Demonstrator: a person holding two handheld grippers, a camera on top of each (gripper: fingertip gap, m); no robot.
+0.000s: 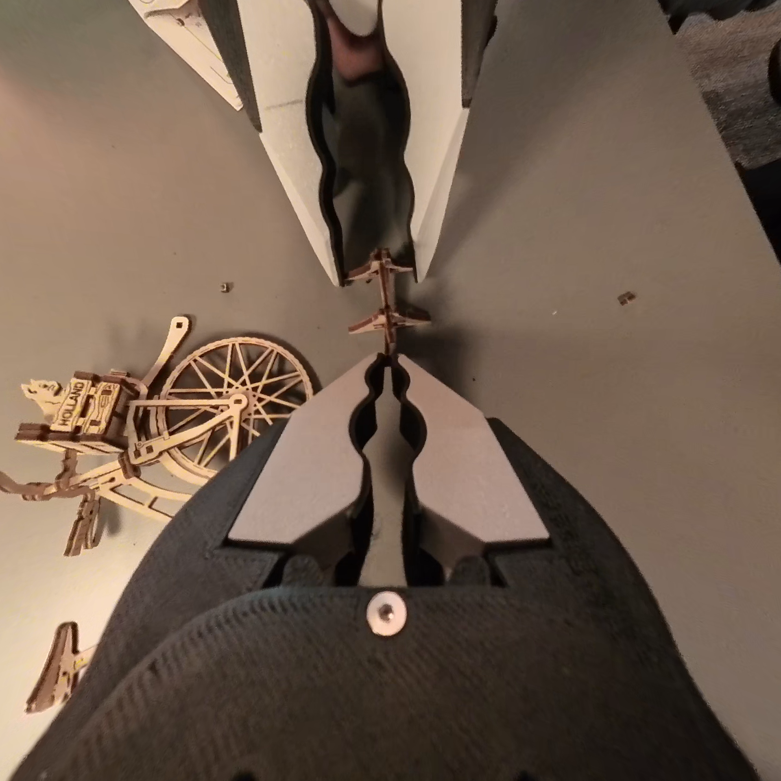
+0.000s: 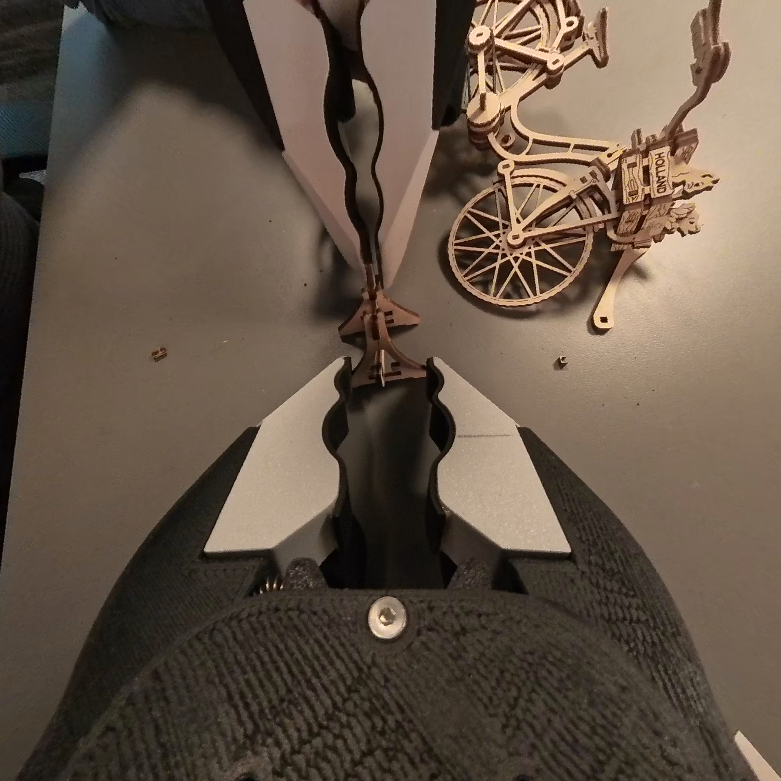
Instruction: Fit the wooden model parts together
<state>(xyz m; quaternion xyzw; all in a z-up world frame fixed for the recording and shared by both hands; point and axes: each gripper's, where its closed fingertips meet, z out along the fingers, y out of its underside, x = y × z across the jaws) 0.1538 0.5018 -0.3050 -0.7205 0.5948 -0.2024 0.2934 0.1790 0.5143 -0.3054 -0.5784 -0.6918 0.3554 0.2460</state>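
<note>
Hobby or office desk – exact room can't be told.
Plain grey tabletop, grey carpet past its edge – laser-cut wooden bicycle model and stray wood bits on it.

One engraved word in capital letters is seen on the side panel of the small crate fitted to the wooden bicycle model lying on the counter. It is not reproduced here. No other writing, number or sign can be read.
</note>
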